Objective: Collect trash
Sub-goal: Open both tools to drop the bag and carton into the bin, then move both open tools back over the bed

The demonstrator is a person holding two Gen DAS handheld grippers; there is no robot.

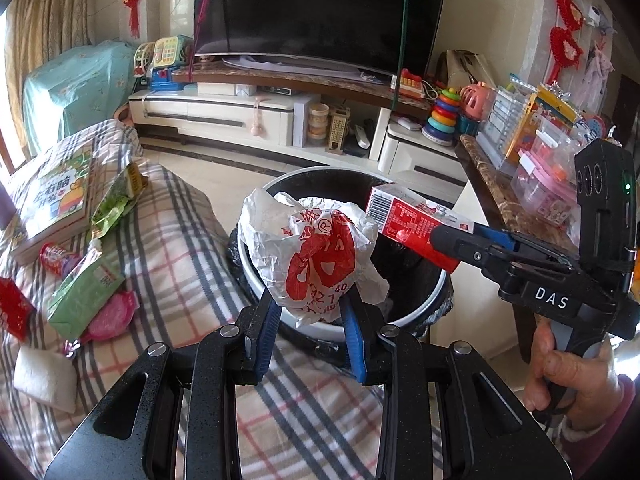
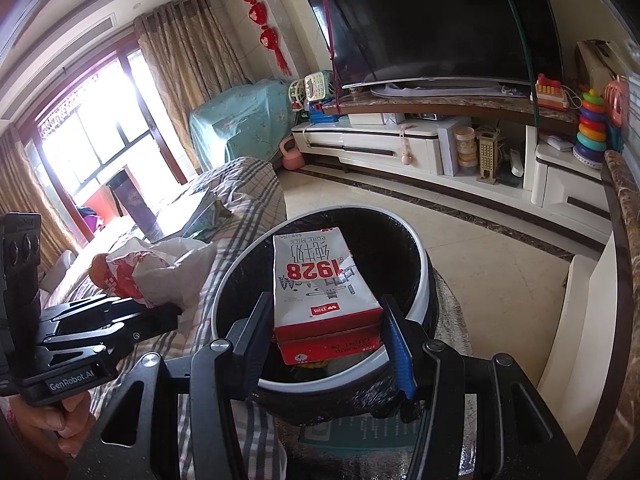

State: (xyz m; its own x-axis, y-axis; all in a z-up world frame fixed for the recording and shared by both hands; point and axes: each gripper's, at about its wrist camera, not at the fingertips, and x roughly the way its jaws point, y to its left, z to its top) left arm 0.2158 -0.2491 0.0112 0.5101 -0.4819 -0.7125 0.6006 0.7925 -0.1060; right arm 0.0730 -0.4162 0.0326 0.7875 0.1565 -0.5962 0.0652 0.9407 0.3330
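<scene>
At the centre of the left wrist view, my left gripper pinches a crumpled white plastic bag printed in red, its blue pads closed on the bag's lower part. The bag hangs over the near rim of a round black-lined trash bin, which stands between a plaid-covered sofa at left and a marble-topped side table at right.

From the right edge of that frame, my right gripper holds a red and white milk carton clamped across its width. In the right wrist view the carton sits lower centre, directly above the bin's dark opening.

More wrappers, a green packet among them, lie on the sofa at lower left, not yet collected.

My worry: the bag is only partly over the opening, so letting go here could drop it on the rim and onto the sofa. The two loads are near each other and could collide.
</scene>
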